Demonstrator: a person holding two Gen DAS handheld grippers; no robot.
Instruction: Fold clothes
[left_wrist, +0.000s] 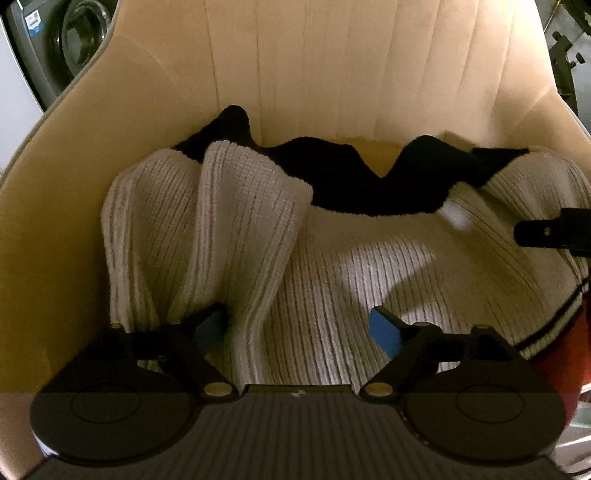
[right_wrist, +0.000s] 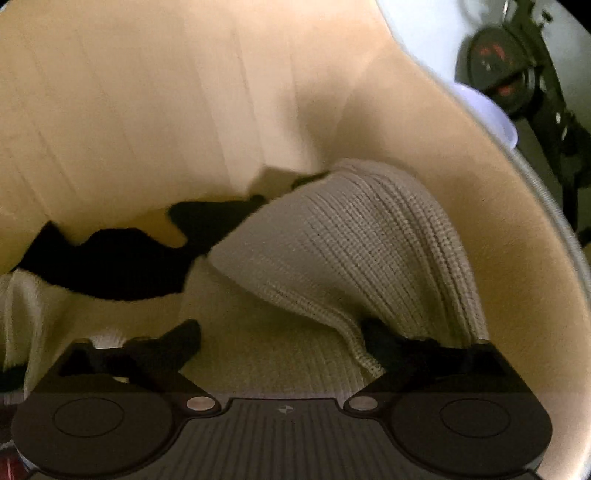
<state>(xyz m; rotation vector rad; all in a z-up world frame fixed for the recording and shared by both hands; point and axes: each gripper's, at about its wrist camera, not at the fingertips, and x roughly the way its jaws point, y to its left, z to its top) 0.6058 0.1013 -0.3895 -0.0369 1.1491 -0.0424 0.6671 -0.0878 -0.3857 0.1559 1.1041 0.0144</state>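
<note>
A cream ribbed knit sweater (left_wrist: 332, 280) with a wide black band (left_wrist: 354, 181) along its far edge lies spread over the seat of a beige upholstered chair (left_wrist: 332, 66), whose curved, channelled back rises behind it. A thin dark stripe trims the sweater's hem at the near right, where something red (left_wrist: 565, 354) shows beneath it.

From the left wrist camera, the left tongs (left_wrist: 301, 330) stand wide apart just above the knit, gripping nothing. One blue-padded fingertip (left_wrist: 386, 332) hangs over the flat middle of the sweater, while the other sits against a raised fold of fabric on the left side. The dark tip of the right tongs (left_wrist: 546, 232) enters at the right edge, over the sweater's right side.

From the right wrist camera, the right tongs (right_wrist: 284, 338) are also spread wide and hold nothing. A folded flap of the sweater (right_wrist: 362, 251) humps up beside the right-hand finger and touches it; the other finger hovers over flat knit.

Behind the chair, a washing machine door (left_wrist: 77, 40) is at the upper left, and dark equipment (right_wrist: 517, 74) stands at the upper right
</note>
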